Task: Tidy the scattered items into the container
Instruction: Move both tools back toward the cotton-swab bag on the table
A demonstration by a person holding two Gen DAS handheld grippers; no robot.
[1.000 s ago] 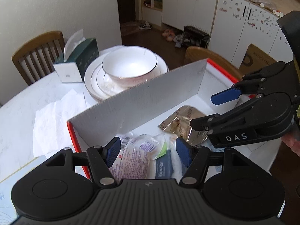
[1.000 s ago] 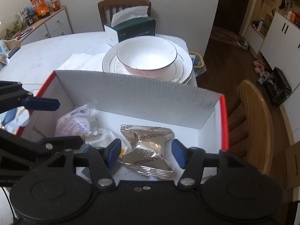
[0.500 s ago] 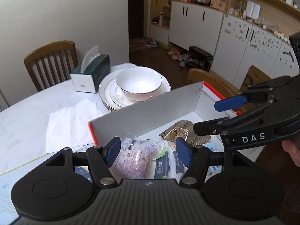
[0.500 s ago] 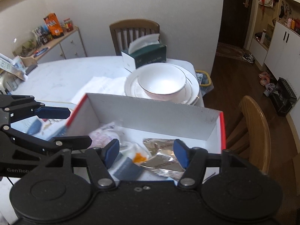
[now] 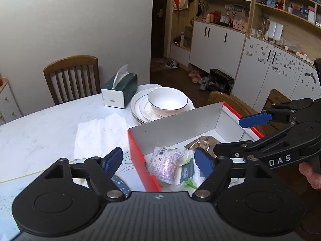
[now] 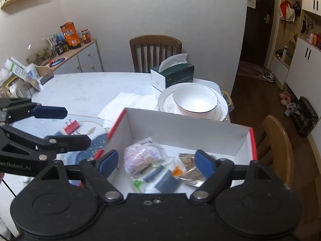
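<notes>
Red-edged white box (image 6: 186, 128) sits at the table's near-right edge, open top. Inside: pink-printed packet (image 6: 138, 157) at 9 o'clock of the floor, gold foil pouch (image 6: 189, 169) at 3 o'clock, small dark sachets (image 6: 167, 182) and a green scrap at 6 o'clock.

Outside the box, at 9 o'clock from its left wall: red binder clip (image 6: 71, 126) lying on the table (image 6: 84, 92), near a blue patterned disc (image 6: 98, 142) partly hidden by the box corner. Judged the remaining stray.

Left gripper (image 5: 158, 160): tongs apart, empty, straddling the box's red left wall from above. Right gripper (image 6: 154, 161): tongs apart, empty, over the box interior.

Farther out, 12 o'clock: bowl (image 6: 195, 100) on stacked plates, touching or just beside the box's back wall; tissue box (image 6: 172, 76); loose paper sheet (image 5: 100, 132).

Risks: left finger dropping onto the thin wall could tip or shove the box toward the table edge or into the plates. The flat clip may skid under a shallow pinch.
</notes>
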